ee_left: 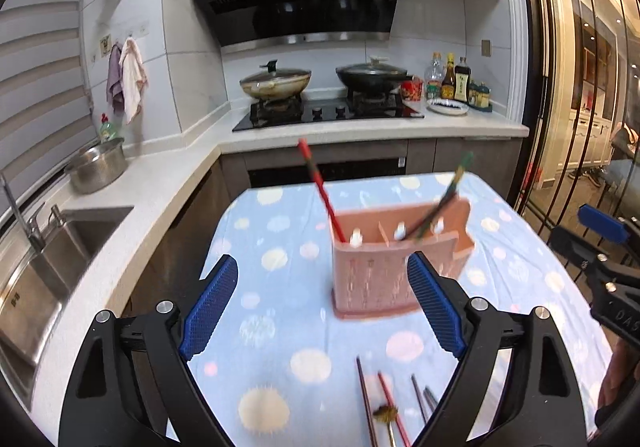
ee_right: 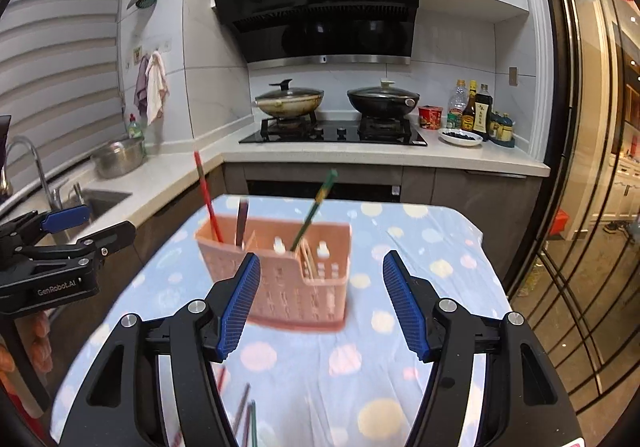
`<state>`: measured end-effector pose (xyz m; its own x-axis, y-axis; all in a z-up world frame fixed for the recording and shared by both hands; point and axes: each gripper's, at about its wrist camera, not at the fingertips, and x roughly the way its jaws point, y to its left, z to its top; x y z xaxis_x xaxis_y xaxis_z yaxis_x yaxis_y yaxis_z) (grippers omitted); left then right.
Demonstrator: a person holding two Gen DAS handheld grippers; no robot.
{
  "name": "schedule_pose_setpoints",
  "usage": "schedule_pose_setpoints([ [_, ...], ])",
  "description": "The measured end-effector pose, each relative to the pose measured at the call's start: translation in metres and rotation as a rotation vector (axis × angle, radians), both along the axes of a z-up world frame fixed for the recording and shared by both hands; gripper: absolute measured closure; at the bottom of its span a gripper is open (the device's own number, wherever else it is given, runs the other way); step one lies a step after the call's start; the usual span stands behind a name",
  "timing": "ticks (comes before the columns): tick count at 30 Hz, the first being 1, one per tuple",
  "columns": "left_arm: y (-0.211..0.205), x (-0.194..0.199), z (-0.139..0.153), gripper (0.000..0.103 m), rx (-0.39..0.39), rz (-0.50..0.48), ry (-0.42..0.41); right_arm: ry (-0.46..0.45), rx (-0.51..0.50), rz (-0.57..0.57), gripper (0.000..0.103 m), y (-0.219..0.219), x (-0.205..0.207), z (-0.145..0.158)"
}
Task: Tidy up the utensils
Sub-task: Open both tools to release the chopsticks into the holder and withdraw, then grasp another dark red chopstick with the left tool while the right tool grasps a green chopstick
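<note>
Together we see both claws spread and empty: left claw [ee_left: 322,311], right claw [ee_right: 320,305]. Our pink slotted plastic utensil holder [ee_left: 384,263] stands on the dotted blue bench [ee_left: 280,331], holding a red chopstick [ee_left: 320,191] and a green one [ee_left: 444,203]. Only the left view clearly shows loose chopsticks [ee_left: 384,403] lying nearer us.

a home kitchen is shown: a gas hob [ee_right: 334,131] with two lidded woks under a black range hood [ee_right: 316,7], a steel sink [ee_left: 48,255] at left, sauce bottles [ee_right: 474,113] at far right.
</note>
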<state>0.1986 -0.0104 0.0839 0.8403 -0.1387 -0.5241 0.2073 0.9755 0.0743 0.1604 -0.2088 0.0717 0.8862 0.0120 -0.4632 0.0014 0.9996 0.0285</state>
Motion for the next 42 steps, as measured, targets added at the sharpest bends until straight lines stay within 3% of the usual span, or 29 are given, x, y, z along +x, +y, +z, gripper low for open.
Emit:
schedule_pose_setpoints([
  [4, 0.012, -0.024, -0.028, 0.020, -0.023, -0.003, 0.070, 0.036, -0.045, -0.018, 0.041, 0.005, -0.036, -0.024],
  [17, 0.030, -0.095, -0.121, 0.020, 0.021, 0.024, 0.259, 0.230, 0.021, -0.016, 0.041, 0.011, -0.133, -0.111],
  [23, 0.028, -0.126, -0.151, 0.020, 0.025, -0.008, 0.319, 0.277, -0.006, -0.001, 0.043, 0.027, -0.164, -0.140],
  [31, 0.022, -0.143, -0.170, 0.022, 0.032, -0.029, 0.358, 0.346, 0.001, 0.020, 0.076, 0.038, -0.174, -0.171],
  [35, 0.019, -0.143, -0.178, 0.035, 0.016, -0.044, 0.390, 0.344, 0.018, 0.016, 0.077, 0.035, -0.176, -0.174],
  [42, 0.014, -0.142, -0.183, 0.044, 0.020, -0.050, 0.385, 0.340, 0.011, 0.018, 0.079, 0.036, -0.177, -0.174],
])
